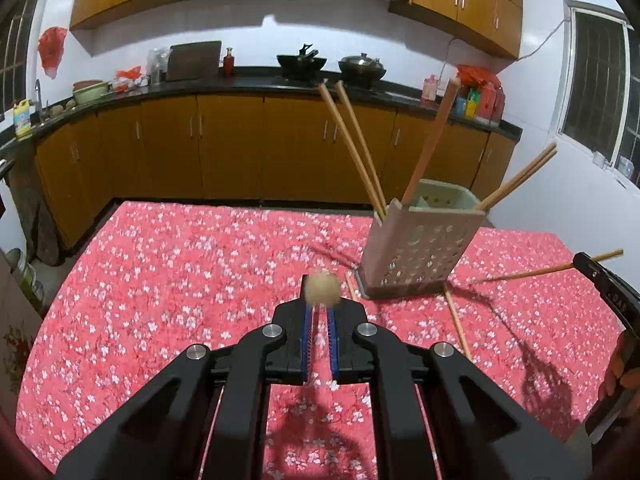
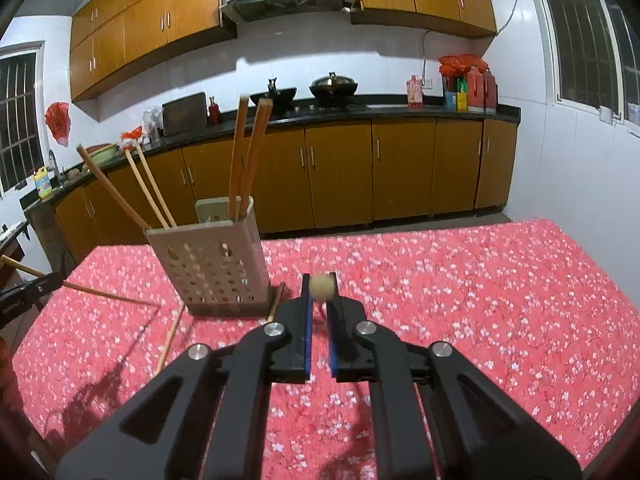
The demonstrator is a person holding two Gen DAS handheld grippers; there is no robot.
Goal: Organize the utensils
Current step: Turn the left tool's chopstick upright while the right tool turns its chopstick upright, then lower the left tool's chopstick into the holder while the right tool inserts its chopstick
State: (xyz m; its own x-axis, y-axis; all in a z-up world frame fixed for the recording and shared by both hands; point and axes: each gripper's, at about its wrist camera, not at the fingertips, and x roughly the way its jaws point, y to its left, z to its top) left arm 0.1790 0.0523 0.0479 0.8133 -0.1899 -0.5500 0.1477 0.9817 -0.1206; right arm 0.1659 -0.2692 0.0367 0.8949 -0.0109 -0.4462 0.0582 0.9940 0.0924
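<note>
A perforated beige utensil holder [image 1: 420,248] [image 2: 212,268] stands on the red floral tablecloth [image 1: 180,280] with several chopsticks [image 1: 352,144] [image 2: 248,152] leaning out of it. My left gripper [image 1: 321,300] is shut on a chopstick whose pale round end [image 1: 321,289] faces the camera. My right gripper [image 2: 322,298] is shut on another chopstick, also seen end-on [image 2: 322,286]. Each gripper shows at the edge of the other's view: the right one [image 1: 588,264] with its chopstick [image 1: 540,270], the left one [image 2: 36,286] with its chopstick [image 2: 104,294]. Both hover above the cloth, on either side of the holder.
Two loose chopsticks lie on the cloth by the holder's base [image 1: 458,328] [image 1: 351,286] [image 2: 170,338] [image 2: 276,304]. Behind the table runs a dark kitchen counter [image 2: 360,112] with woks, bottles and wooden cabinets. A hand shows at the right edge [image 1: 620,364].
</note>
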